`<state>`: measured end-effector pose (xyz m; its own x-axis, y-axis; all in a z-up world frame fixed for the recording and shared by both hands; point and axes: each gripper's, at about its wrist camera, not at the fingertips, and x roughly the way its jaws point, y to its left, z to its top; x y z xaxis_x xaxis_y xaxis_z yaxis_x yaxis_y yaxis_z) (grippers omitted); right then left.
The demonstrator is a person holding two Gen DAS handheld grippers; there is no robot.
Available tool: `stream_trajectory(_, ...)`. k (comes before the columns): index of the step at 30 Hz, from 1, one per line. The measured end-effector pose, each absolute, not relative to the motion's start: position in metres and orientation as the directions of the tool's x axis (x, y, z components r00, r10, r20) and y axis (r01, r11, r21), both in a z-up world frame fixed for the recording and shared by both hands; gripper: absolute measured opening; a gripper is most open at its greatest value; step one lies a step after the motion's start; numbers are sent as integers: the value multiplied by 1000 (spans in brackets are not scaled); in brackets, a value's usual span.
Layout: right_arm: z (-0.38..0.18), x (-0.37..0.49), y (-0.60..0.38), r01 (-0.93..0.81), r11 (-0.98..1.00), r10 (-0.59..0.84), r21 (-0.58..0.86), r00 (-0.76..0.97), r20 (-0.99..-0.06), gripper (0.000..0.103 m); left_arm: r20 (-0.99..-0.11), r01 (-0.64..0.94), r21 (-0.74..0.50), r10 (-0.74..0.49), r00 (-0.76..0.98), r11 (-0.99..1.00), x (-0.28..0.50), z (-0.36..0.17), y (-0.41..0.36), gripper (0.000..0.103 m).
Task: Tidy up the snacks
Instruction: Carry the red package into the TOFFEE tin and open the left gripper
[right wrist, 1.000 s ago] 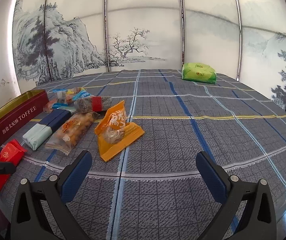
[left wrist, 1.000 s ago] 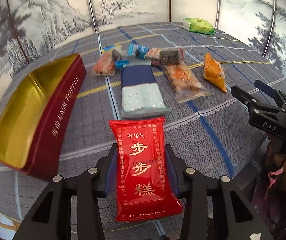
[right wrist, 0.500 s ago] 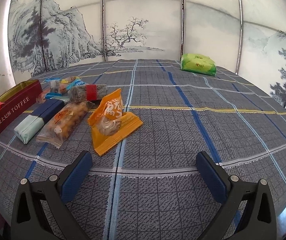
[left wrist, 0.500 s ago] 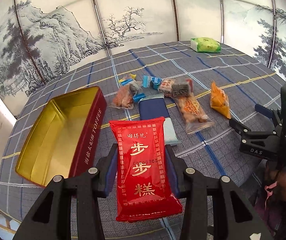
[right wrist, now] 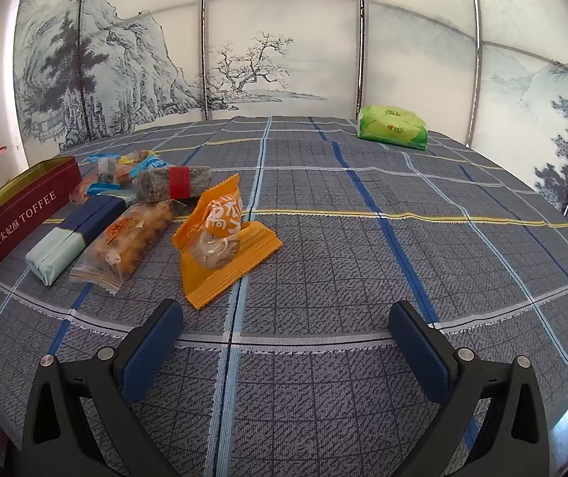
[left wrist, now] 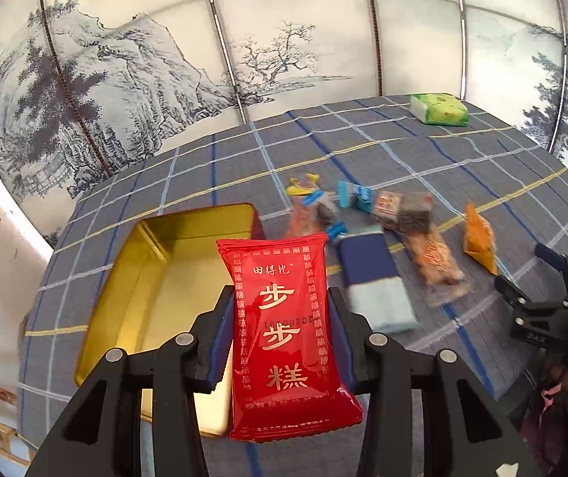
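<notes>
While the left gripper [left wrist: 280, 318] clamps the red packet [left wrist: 285, 342], the right gripper [right wrist: 284, 342] gapes wide.

left hand-held gripper [left wrist: 280, 334] clamped, right [right wrist: 284, 342] agape

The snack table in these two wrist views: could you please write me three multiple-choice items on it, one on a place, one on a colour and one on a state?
1. Where does the green packet lie?
A. inside the tin
B. alone at the far end of the tablecloth
C. between the right gripper's fingers

2. What colour is the inside of the open tin?
A. gold
B. green
C. white

3. What is the state of the left gripper?
A. open and holding nothing
B. shut on the red packet
C. shut on the orange packet

Answers:
1. B, it sits apart from the other snacks, near the painted screen.
2. A, the left wrist view shows a shiny gold lining.
3. B, both pads press the red packet's sides; the right gripper is open.
</notes>
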<state>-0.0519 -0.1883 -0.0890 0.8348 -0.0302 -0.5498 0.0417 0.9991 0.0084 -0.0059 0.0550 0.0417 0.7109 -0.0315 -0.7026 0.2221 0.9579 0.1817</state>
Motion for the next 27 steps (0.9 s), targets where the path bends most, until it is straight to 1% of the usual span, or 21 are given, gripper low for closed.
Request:
stream_trajectory(3,-89,-52,-188,41,999,-30,8,835,-550,103,-706,190,221,22,708,957,23,41,73,40)
stream_trajectory(5,-89,-52,-188,41,999,-30,8,835,-550,103,-729,181,224,41,683,958,47,35,88,40)
stream_trajectory(12,-89,-52,-188,42,999,-31,8,834,-550,103,-772,119,292,160,615,949,109,1,124,40)
stream_trajectory(16,-89,-52,-188,43,999,-31,9,834,-551,103,-793,77,293,197,576,953,131,-14,141,45)
stream_trajectory(18,-89,-52,-189,42,999,-30,9,835,-550,103,-783,42,324,243,572,945,137,-17,147,47)
stream_trajectory(20,-89,-52,-189,42,999,-30,9,834,-550,103,-776,15,327,260,575,945,136,-15,152,59)
stream_trajectory(22,-89,-51,-188,43,999,-31,10,834,-551,103,-761,-8,304,248,599,953,125,-6,153,61)
stream_trajectory(24,-89,-52,-189,41,999,-27,13,834,-552,103,-738,-16,260,209,642,966,108,8,152,64)
stream_trajectory(25,-88,-52,-190,31,999,-12,25,835,-550,103,-722,-13,237,185,666,971,96,14,148,71)
stream_trajectory(26,-86,-53,-193,1,998,33,62,838,-545,103,-705,-10,215,163,691,976,82,21,144,81)
stream_trajectory(27,-83,-54,-196,-26,995,76,100,838,-541,102,-684,-4,189,135,717,982,69,28,140,85)
